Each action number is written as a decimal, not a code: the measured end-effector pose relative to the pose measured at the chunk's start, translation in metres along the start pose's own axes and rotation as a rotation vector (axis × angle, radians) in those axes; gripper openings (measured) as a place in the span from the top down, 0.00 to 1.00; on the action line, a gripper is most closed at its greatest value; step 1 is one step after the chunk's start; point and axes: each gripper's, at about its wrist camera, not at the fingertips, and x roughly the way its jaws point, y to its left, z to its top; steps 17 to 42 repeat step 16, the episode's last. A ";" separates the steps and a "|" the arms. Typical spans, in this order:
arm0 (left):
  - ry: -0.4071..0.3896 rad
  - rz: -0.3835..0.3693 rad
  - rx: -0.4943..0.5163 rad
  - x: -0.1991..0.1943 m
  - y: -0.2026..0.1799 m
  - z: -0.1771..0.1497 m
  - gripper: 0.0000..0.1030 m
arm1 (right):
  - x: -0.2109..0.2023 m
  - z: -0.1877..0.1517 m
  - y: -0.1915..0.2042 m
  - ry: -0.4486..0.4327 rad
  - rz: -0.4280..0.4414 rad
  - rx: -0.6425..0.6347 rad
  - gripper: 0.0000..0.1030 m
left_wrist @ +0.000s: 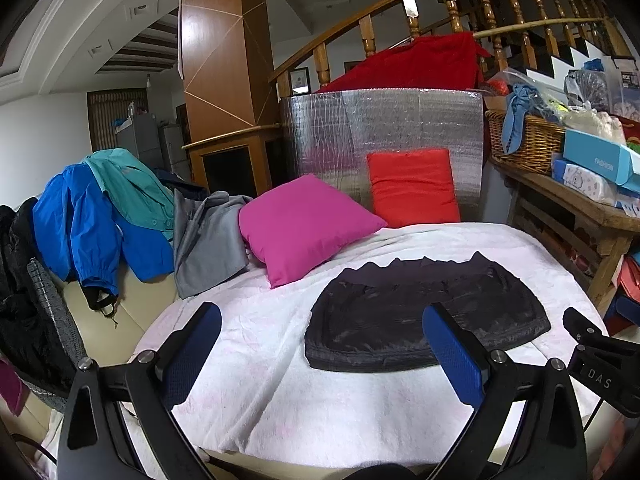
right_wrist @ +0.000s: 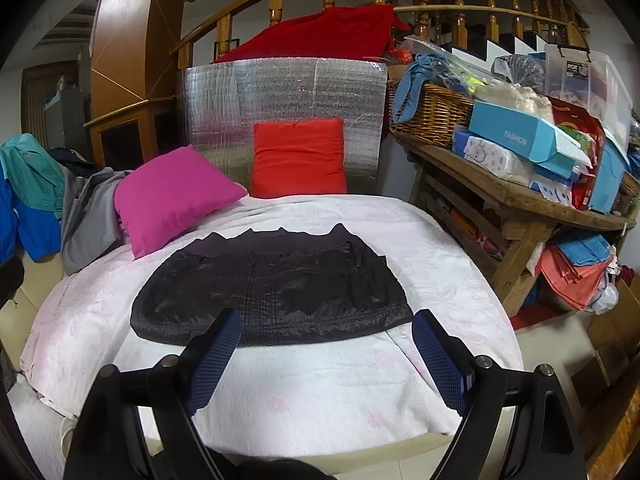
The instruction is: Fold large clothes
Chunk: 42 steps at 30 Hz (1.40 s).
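A shiny black quilted garment point(left_wrist: 424, 316) lies folded flat on the white blanket point(left_wrist: 260, 340) that covers the sofa. It also shows in the right wrist view point(right_wrist: 272, 292), in the middle of the blanket point(right_wrist: 320, 392). My left gripper point(left_wrist: 322, 314) is open and empty, hovering above the blanket to the left of the garment. My right gripper point(right_wrist: 326, 320) is open and empty, just in front of the garment's near edge. Part of the right gripper shows at the right edge of the left wrist view point(left_wrist: 592, 344).
A magenta pillow point(left_wrist: 304, 224) and a red pillow point(left_wrist: 412, 188) lean at the back against a silver foil panel point(left_wrist: 384, 128). Blue, teal and grey jackets point(left_wrist: 120, 216) pile on the left. A cluttered wooden table point(right_wrist: 520, 196) with a wicker basket point(right_wrist: 432, 116) stands right.
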 end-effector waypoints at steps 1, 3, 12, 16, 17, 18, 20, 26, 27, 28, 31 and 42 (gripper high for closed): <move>0.004 -0.001 0.000 0.004 0.000 0.001 0.02 | 0.005 0.002 0.002 0.005 0.001 -0.001 0.13; 0.011 0.003 0.001 0.010 0.000 0.002 0.02 | 0.013 0.003 0.004 0.013 0.001 -0.003 0.13; 0.050 0.004 0.011 0.043 -0.006 0.004 0.02 | 0.048 0.010 0.010 0.048 0.003 -0.006 0.13; 0.070 -0.018 0.004 0.065 -0.004 0.004 0.02 | 0.070 0.015 0.007 0.062 -0.001 -0.012 0.13; 0.070 -0.018 0.004 0.065 -0.004 0.004 0.02 | 0.070 0.015 0.007 0.062 -0.001 -0.012 0.13; 0.070 -0.018 0.004 0.065 -0.004 0.004 0.02 | 0.070 0.015 0.007 0.062 -0.001 -0.012 0.13; 0.070 -0.018 0.004 0.065 -0.004 0.004 0.02 | 0.070 0.015 0.007 0.062 -0.001 -0.012 0.13; 0.070 -0.018 0.004 0.065 -0.004 0.004 0.02 | 0.070 0.015 0.007 0.062 -0.001 -0.012 0.13; 0.070 -0.018 0.004 0.065 -0.004 0.004 0.02 | 0.070 0.015 0.007 0.062 -0.001 -0.012 0.13; 0.070 -0.018 0.004 0.065 -0.004 0.004 0.02 | 0.070 0.015 0.007 0.062 -0.001 -0.012 0.13; 0.070 -0.018 0.004 0.065 -0.004 0.004 0.02 | 0.070 0.015 0.007 0.062 -0.001 -0.012 0.13; 0.070 -0.018 0.004 0.065 -0.004 0.004 0.02 | 0.070 0.015 0.007 0.062 -0.001 -0.012 0.13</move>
